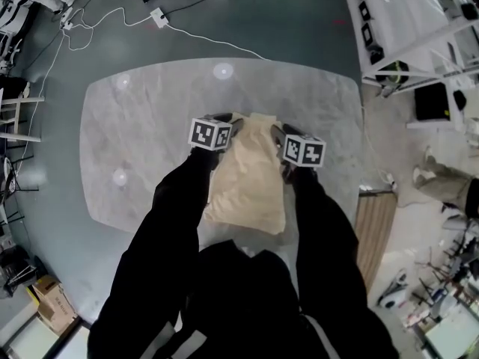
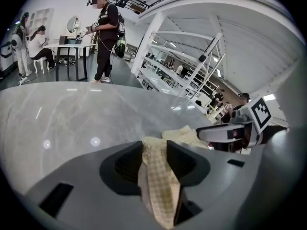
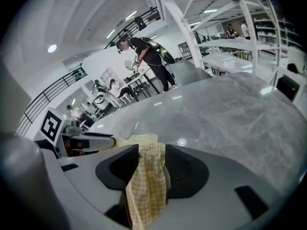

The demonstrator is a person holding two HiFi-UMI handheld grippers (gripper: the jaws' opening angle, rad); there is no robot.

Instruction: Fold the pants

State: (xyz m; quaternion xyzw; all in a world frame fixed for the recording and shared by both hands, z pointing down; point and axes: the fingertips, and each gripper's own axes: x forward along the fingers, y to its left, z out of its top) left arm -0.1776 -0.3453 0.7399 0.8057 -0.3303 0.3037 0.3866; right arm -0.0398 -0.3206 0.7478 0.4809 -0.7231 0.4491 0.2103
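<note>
No words, brand names or numbers can be read in any view. The only sign-like marks are black-and-white square coded patterns, which spell nothing. They stand on the left marker cube (image 1: 210, 134) of the left gripper (image 1: 224, 120) and the right marker cube (image 1: 303, 150) of the right gripper (image 1: 278, 130).

Soft checked cloth pants (image 1: 247, 178) on glossy marble-look table (image 1: 142, 133)
</note>
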